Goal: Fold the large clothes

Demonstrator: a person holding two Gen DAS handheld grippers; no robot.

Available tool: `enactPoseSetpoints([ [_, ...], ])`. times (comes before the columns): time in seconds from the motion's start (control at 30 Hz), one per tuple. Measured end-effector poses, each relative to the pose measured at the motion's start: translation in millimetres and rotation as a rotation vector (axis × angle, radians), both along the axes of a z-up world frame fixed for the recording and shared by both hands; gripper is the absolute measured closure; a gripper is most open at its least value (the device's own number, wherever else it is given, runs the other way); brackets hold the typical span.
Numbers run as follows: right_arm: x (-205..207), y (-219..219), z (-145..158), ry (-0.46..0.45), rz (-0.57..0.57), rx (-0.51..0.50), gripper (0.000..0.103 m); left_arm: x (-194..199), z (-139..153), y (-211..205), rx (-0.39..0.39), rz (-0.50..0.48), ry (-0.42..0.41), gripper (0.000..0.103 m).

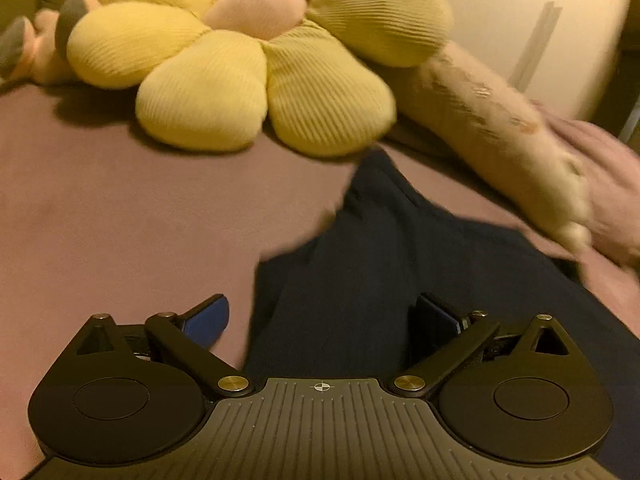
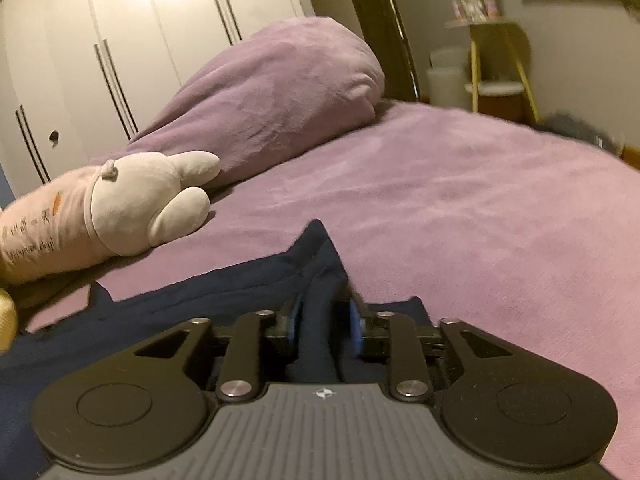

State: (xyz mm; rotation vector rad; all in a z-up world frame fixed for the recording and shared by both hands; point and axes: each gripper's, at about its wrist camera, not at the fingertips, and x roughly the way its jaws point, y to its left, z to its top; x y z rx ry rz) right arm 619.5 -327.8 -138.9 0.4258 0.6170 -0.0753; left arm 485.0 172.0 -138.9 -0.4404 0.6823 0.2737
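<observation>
A: From where I stand, the bed [image 2: 460, 200] fills most of the room, under a purple cover, with the rolled purple duvet [image 2: 280, 92] heaped at its far end before the white wardrobe [image 2: 100, 40].

B: And the dark navy garment [image 1: 380, 264]?

A: Spread on the near part of the bed, right under both tools. To the far left lies the yellow flower cushion [image 1: 240, 72], and just beside it the long plush rabbit [image 2: 120, 208] stretched on the cover.

B: The left tool [image 1: 320, 316]?

A: Released, jaws wide apart above the cloth; one blue pad [image 1: 208, 320] hangs over bare cover, the other over the navy fabric, nothing pinched.

B: The right tool [image 2: 324, 328]?

A: Narrower. A raised fold of the garment runs up between its pads. Whether they press on it, I cannot tell.
</observation>
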Motion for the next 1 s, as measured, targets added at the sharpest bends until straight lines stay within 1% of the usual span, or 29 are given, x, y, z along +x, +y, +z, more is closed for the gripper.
enactPoseSetpoints([
  [0.07,-18.7,-14.9,14.5,0.025,0.05,0.066,0.063,-37.7,2.1,1.2,-0.018,-0.073,0.01,0.001],
  [0.1,-38.2,-22.9,21.2,0.016,0.08,0.083,0.063,-60.6,2.0,2.1,-0.025,-0.111,0.023,0.001],
  [0.13,-59.0,-29.7,25.7,0.004,0.104,0.085,0.06,-77.8,2.1,3.5,-0.045,-0.139,0.029,0.001],
  [0.17,-84.0,-37.9,29.0,0.003,0.132,0.086,0.047,-93.9,2.1,5.4,-0.074,-0.161,0.03,0.001],
  [0.2,-115.4,-49.1,28.7,-0.001,0.164,0.105,0.042,-108.5,1.7,7.8,-0.103,-0.174,0.024,0.001],
  [0.27,-160.8,-66.7,21.0,0.013,0.236,0.165,0.042,-124.0,2.2,12.6,-0.149,-0.194,0.013,0.001],
  [0.33,-187.3,-79.4,12.8,0.018,0.285,0.23,0.042,-125.0,2.3,13.7,-0.171,-0.203,-0.002,0.001],
  [0.37,-194.7,-84.8,7.6,0.021,0.302,0.283,0.043,-121.8,2.5,13.6,-0.187,-0.202,-0.008,0.001],
  [0.4,-197.3,-87.9,4.0,0.026,0.302,0.325,0.043,-116.8,1.9,13.5,-0.205,-0.206,-0.012,0.002],
  [0.47,-194.5,-89.8,0.0,0.027,0.298,0.363,0.043,-105.2,-2.5,13.6,-0.238,-0.2,0.027,0.01],
  [0.5,-190.8,-89.7,-2.3,0.03,0.299,0.371,0.045,-100.6,-6.0,12.9,-0.269,-0.209,0.046,0.02],
  [0.53,-186.9,-89.5,-4.9,0.04,0.297,0.382,0.047,-99.0,-7.8,12.1,-0.3,-0.217,0.049,0.025],
  [0.57,-183.1,-90.4,-7.6,0.043,0.301,0.395,0.051,-99.4,-7.0,10.4,-0.3,-0.212,0.046,0.025],
  [0.6,-181.8,-89.8,-8.0,0.04,0.308,0.391,0.057,-100.5,-5.2,8.1,-0.284,-0.224,0.039,0.026],
  [0.63,-181.3,-89.3,-6.7,0.032,0.327,0.384,0.06,-100.6,-3.1,6.1,-0.262,-0.245,0.039,0.03],
  [0.7,-182.8,-90.4,-3.0,0.01,0.374,0.361,0.067,-100.1,-3.4,4.8,-0.236,-0.275,0.041,0.031],
  [0.77,-180.3,-89.1,-3.8,0.016,0.427,0.344,0.067,-93.8,-8.6,4.5,-0.25,-0.278,0.06,0.031],
  [0.8,-175.3,-88.9,-7.1,0.034,0.444,0.357,0.066,-90.8,-10.7,4.4,-0.263,-0.273,0.061,0.031],
  [0.87,-165.4,-89.0,-13.0,0.061,0.442,0.398,0.065,-87.4,-13.6,4.6,-0.291,-0.24,0.064,0.032],
  [0.9,-162.0,-87.3,-14.6,0.065,0.434,0.414,0.065,-87.6,-13.0,4.1,-0.302,-0.228,0.066,0.036],
  [0.93,-159.7,-84.1,-14.7,0.071,0.422,0.417,0.065,-88.5,-10.7,3.2,-0.301,-0.228,0.067,0.044],
  [0.97,-159.2,-80.1,-14.1,0.076,0.411,0.414,0.068,-89.9,-7.0,2.0,-0.284,-0.234,0.07,0.048],
  [1.0,-160.2,-76.3,-11.0,0.074,0.412,0.408,0.074,-91.9,-3.7,2.1,-0.274,-0.239,0.072,0.058],
])
